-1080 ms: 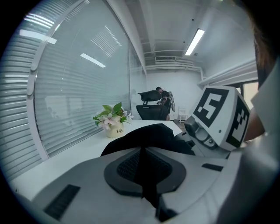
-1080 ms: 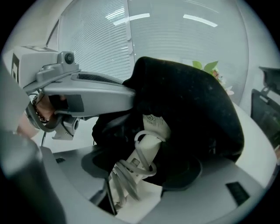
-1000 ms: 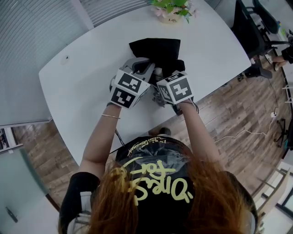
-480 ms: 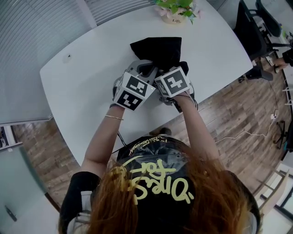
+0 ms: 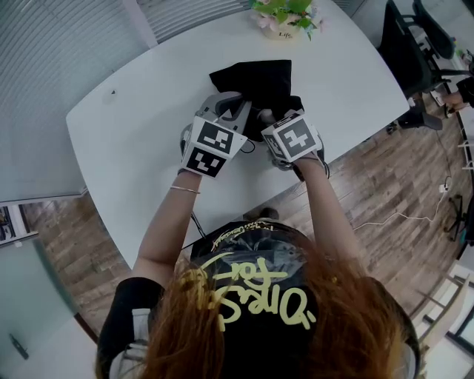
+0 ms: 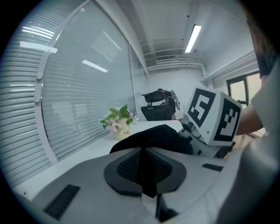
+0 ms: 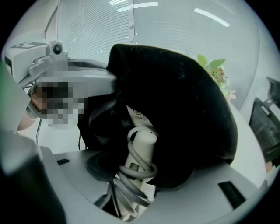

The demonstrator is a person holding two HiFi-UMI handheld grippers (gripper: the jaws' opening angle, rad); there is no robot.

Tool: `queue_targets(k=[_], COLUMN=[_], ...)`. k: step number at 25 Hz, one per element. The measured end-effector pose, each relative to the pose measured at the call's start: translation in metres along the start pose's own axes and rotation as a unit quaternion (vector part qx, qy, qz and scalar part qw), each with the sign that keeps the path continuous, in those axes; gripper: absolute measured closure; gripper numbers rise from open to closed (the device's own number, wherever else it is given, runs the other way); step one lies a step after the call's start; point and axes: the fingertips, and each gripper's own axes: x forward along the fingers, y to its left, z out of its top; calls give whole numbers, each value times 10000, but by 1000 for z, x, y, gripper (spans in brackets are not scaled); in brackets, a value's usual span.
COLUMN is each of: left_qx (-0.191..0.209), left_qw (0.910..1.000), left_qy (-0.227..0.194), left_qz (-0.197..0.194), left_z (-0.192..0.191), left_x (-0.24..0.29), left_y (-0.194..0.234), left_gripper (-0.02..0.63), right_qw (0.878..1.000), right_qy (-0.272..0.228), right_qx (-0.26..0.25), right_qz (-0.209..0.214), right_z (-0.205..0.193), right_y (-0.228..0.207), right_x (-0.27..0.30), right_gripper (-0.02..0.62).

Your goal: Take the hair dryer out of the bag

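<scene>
A black cloth bag (image 5: 255, 78) lies on the white table (image 5: 148, 133). My left gripper (image 5: 238, 112) is shut on the bag's near edge, with black cloth pinched between its pads (image 6: 144, 168) and the bag (image 6: 157, 135) bulging just beyond. The pale hair dryer (image 7: 142, 146) sticks handle-first out of the bag's mouth (image 7: 183, 100), its grey cord wound round the handle. My right gripper (image 7: 138, 177) has just been closing; the handle and cord fill the gap between its jaws. In the head view the handle (image 5: 263, 115) shows between the two marker cubes.
A pot of flowers (image 5: 281, 18) stands at the table's far edge, behind the bag. Black office chairs (image 5: 404, 44) stand on the wooden floor to the right. The table's near edge runs just under my hands.
My right gripper has drawn a little to the right, away from the left cube, and the dryer handle shows more plainly between them. The left gripper has stayed on the bag.
</scene>
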Motion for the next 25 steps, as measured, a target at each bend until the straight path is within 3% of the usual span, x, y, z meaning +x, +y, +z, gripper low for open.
queue_targets(k=[3,7,25], left_qx=[-79,-471,-424], left_qw=[10000,9987,9983], left_qy=[-40,-196,-142], left_qz=[34,57,376], left_z=[3,8,16], left_x=[-4,-9,-14], left_y=[3,12,13], left_gripper=[592,592,588], right_qw=[9999,9993,9893], right_qy=[-29,-102,-244], right_qx=[-146,-355,-1422], right_qz=[-3,0,232], right_z=[-4,-6,-27], right_y=[2,7,25], right_x=[-5,-12,-39], right_gripper=[371,373,377])
